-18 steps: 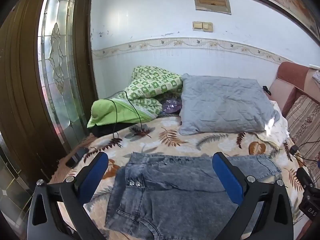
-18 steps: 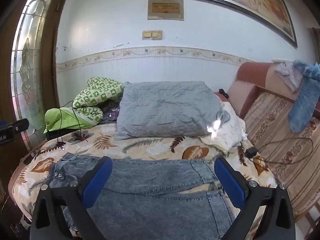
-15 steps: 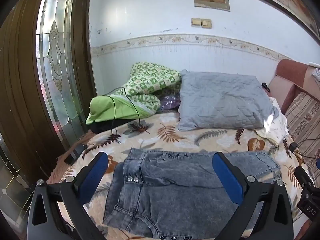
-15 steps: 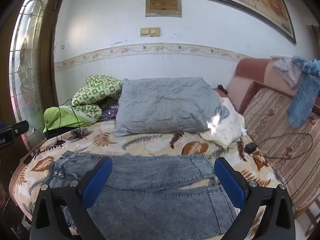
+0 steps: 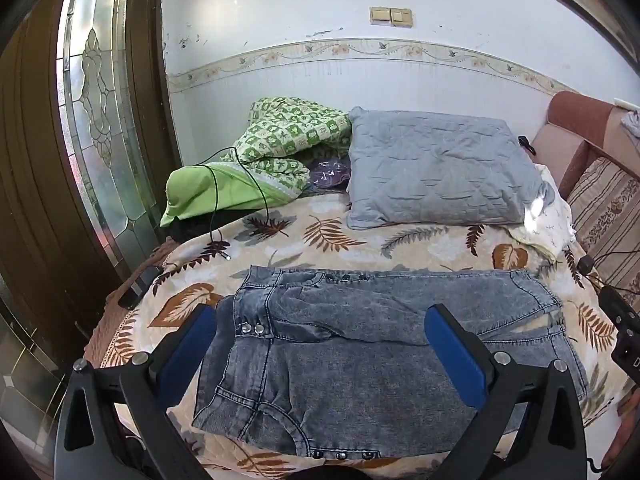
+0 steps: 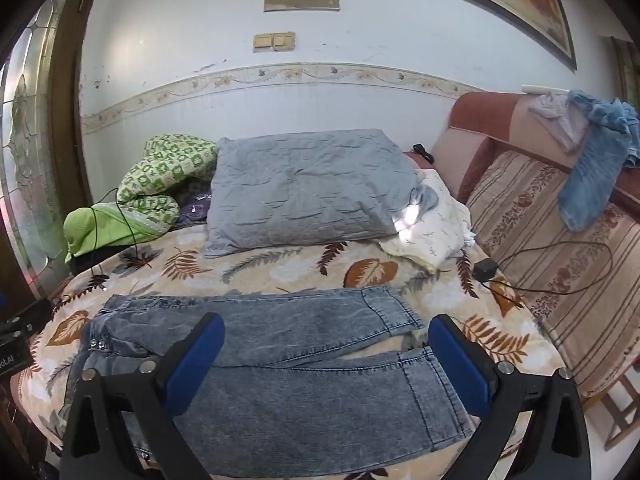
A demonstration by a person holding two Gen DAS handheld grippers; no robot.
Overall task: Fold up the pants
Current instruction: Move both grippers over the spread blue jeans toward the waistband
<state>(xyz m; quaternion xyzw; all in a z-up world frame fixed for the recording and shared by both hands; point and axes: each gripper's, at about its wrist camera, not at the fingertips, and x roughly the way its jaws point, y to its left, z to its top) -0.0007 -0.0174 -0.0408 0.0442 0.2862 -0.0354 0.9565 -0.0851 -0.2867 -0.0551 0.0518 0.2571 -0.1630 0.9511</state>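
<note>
Overhead: both grippers (image 5: 320, 336) (image 6: 326, 344) gaping, empty; jeans (image 5: 360, 344) flat on leaf-print bedspread (image 5: 340, 240); grey pillow (image 5: 436, 168) by wall.

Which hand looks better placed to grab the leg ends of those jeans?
The right gripper, probably: the jeans' leg hems lie just ahead of its open jaws, whereas the left gripper faces the waistband.

Black gripper (image 5: 320, 344) frames, blue-padded jaws, silver screws
</note>
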